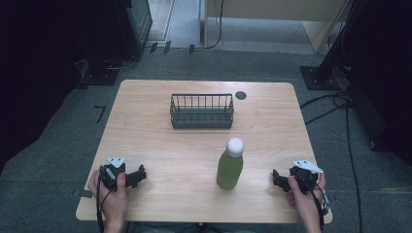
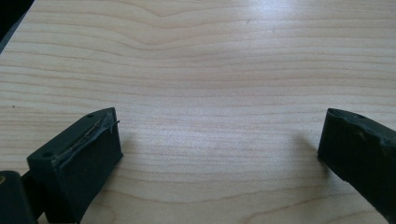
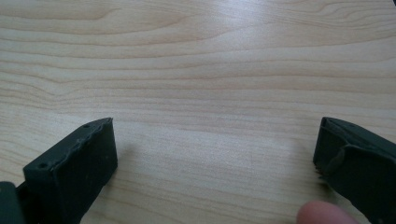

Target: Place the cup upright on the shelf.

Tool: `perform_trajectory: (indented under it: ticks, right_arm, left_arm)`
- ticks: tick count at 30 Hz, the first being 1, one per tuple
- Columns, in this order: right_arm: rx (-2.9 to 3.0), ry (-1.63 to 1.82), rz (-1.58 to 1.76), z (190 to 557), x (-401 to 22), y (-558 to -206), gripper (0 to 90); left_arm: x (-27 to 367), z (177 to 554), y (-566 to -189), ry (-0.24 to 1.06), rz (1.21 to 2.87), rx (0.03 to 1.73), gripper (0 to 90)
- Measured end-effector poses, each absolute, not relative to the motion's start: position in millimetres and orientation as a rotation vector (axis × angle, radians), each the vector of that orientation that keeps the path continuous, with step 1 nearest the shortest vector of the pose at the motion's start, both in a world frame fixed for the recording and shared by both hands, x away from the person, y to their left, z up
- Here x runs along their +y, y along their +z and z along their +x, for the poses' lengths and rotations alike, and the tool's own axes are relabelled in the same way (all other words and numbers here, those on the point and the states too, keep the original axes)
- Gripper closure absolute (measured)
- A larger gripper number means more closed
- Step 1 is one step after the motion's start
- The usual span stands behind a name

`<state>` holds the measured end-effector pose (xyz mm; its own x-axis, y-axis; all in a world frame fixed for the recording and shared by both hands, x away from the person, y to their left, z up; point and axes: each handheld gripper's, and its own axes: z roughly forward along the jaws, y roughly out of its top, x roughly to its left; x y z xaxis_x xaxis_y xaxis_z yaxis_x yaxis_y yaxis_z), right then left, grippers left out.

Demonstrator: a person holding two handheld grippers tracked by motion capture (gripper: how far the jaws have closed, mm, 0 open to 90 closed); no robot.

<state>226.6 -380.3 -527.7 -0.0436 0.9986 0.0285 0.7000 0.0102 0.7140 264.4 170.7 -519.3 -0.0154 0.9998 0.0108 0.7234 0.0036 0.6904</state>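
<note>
Resting low on the near edge of the wooden table (image 1: 145, 141): left gripper (image 1: 141, 175) and right gripper (image 1: 276, 178), jaws spread wide, nothing between them, bare wood beneath each. Standing upright between the two, nearer the right: green bottle (image 1: 230, 165) with white cap (image 1: 235, 146). Farther back, wire basket (image 1: 201, 111), well apart; best approached level, jaws around the bottle's body below the cap, squeezing gently to avoid tipping.

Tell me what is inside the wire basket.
The wire basket looks empty: bare table shows through its bars. Its solid lower wall hides the bottom, so something flat there cannot be ruled out.
</note>
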Motion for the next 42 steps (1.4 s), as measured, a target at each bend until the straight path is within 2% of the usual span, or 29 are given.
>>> perform_trajectory:
  ticks: [19,42]
  right_arm:
    - [1.783,0.938,1.710,208.4,-370.5,-507.5,0.0]
    - [1.906,1.021,1.535,196.7,-310.5,-475.4,0.0]
  left_arm:
    - [172.9,263.0,-519.5,0.719,1.789,1.765,0.0]
    - [172.8,262.9,-519.5,0.719,1.789,1.765,0.0]
